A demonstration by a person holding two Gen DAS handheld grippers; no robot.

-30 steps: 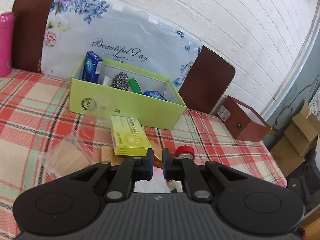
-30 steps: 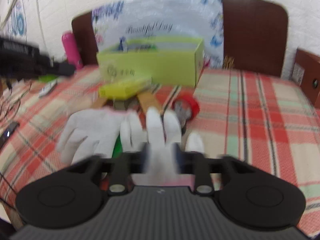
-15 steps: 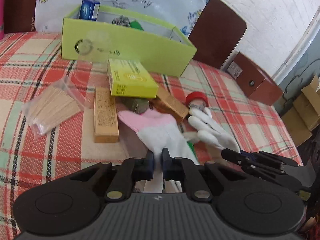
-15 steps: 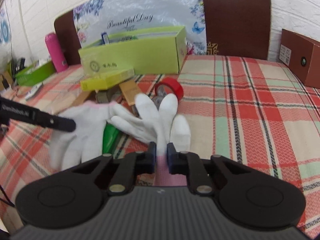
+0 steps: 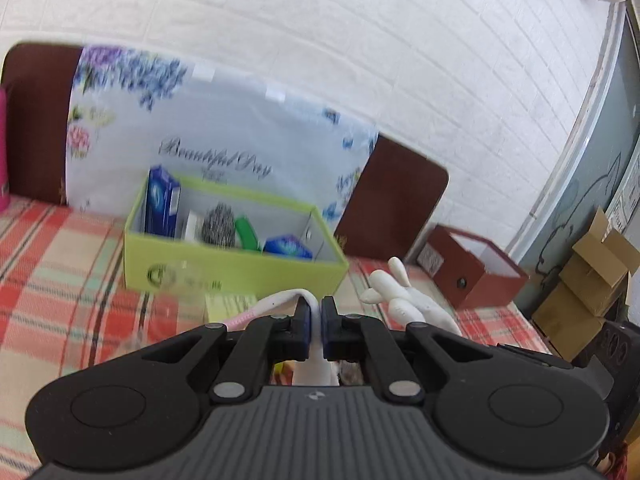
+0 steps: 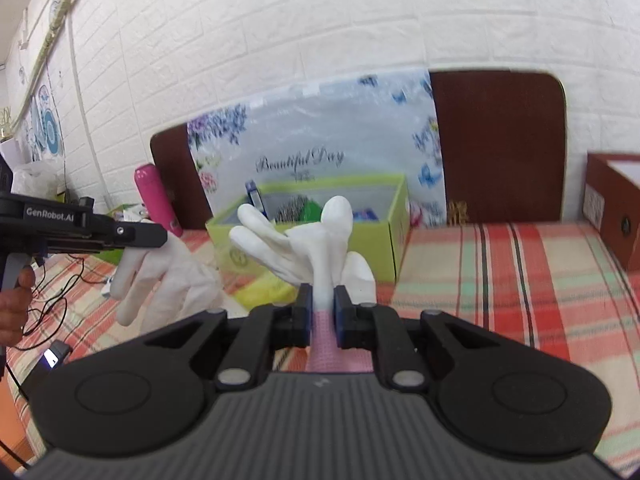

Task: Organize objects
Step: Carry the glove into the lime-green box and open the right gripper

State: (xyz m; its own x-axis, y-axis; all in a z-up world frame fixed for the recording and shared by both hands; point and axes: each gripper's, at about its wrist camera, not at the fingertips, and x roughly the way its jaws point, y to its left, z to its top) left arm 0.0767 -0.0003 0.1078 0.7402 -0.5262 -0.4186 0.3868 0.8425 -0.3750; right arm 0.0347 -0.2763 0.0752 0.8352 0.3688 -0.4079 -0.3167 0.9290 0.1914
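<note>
Together we hold two white knit gloves with pink cuffs up off the red, green and cream plaid tablecloth (image 6: 520, 264). Our right gripper (image 6: 321, 304) has its jaws drawn narrow onto the pink cuff of the right-hand white glove (image 6: 320, 240), whose fingers stand up and splay in front of the camera. Our left gripper (image 5: 316, 316) has its jaws pinched nearly together on a fold of the left-hand white glove (image 5: 280, 300), with the pink cuff edge trailing to the left of the fingers. In the right wrist view that same glove (image 6: 168, 276) hangs down from the tip of the left gripper, clear of the cloth.

Ahead of both gloves sits the open lime-green cardboard box (image 5: 224, 268) on the cloth. Inside it we see an upright blue carton (image 5: 160, 204), a silver steel-wool scrubber (image 5: 218, 226), a green item (image 5: 246, 232) and a blue packet (image 5: 286, 246). A yellow flat box (image 5: 228, 304) lies on the cloth just in front of the green box, partly hidden by the left gripper. Behind the box leans a flowered plastic bag printed "Beautiful Day" (image 5: 216, 136). A pink bottle (image 6: 154, 196) stands to the left of the box, and an open reddish-brown box (image 5: 472, 276) sits well off to the right.
</note>
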